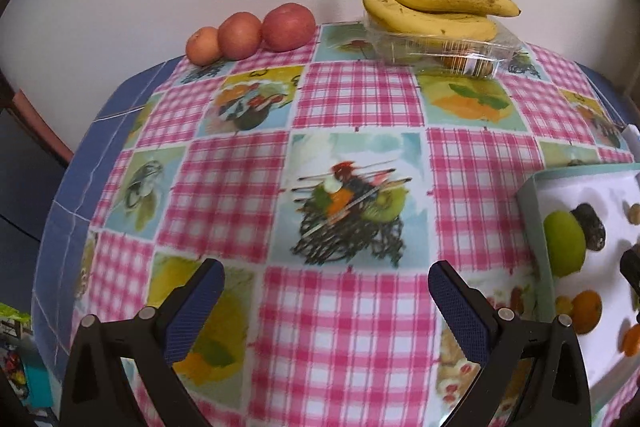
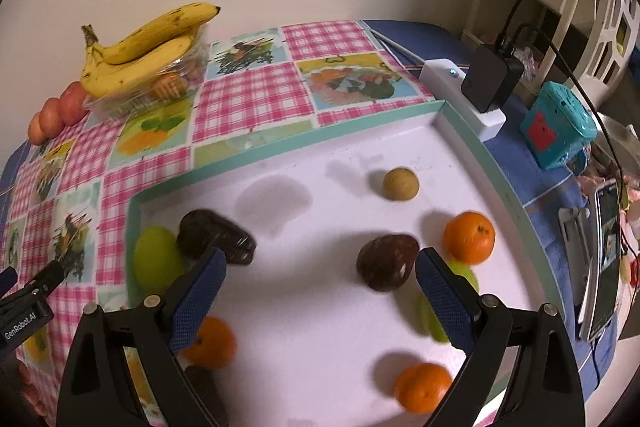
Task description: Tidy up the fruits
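A white tray with a teal rim holds mixed fruit: several oranges, two dark avocados, green fruits and a small tan fruit. My right gripper is open and empty above the tray, the avocado just inside its right finger. My left gripper is open and empty over the checked tablecloth, left of the tray. Three red apples sit in a row at the far edge. Bananas lie on a clear plastic box.
The wall is close behind the table. At the right of the tray stand a white power strip with a black charger, a teal box and a phone on a stand. The left gripper's tip shows left of the tray.
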`<state>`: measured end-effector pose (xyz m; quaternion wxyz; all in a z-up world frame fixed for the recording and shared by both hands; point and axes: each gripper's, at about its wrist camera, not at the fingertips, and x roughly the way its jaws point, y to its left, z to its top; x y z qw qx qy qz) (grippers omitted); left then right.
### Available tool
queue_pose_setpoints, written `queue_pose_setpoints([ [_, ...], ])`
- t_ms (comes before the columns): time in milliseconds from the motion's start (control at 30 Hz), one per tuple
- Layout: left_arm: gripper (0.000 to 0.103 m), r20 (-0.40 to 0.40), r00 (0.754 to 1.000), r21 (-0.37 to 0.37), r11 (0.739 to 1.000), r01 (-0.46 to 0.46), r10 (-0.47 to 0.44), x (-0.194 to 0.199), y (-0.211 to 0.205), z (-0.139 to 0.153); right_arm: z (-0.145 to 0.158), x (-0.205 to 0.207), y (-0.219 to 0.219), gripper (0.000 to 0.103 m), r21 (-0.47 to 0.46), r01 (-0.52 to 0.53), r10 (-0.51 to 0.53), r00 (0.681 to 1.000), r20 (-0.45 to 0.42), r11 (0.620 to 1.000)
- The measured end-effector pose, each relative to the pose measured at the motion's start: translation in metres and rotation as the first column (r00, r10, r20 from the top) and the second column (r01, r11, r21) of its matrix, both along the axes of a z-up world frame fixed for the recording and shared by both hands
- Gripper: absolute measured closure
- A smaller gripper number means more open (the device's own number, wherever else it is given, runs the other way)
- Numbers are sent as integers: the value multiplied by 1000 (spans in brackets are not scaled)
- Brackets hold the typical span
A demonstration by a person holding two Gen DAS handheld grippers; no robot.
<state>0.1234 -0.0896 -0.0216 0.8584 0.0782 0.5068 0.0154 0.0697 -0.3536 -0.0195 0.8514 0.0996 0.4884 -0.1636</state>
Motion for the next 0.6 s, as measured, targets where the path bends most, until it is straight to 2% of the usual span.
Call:
queue_pose_setpoints([
  [133, 0, -1, 1000, 58, 998, -25, 25, -13, 9, -1, 1, -11, 13, 7, 8, -16, 16, 1000, -10, 1000],
  [233, 0, -25, 999, 60, 998, -25, 27, -21, 17, -2, 2, -21, 24, 7, 18, -35, 35, 999, -14, 999],
  [400, 0, -53, 998, 113, 993, -30, 36, -39, 28, -3, 1, -36, 48, 7, 34, -74, 75, 997, -30, 997],
  [600, 0, -86, 995, 110, 993, -32, 41, -57, 43, -6, 1, -53, 70, 7, 55, -95, 97, 995, -35, 994],
])
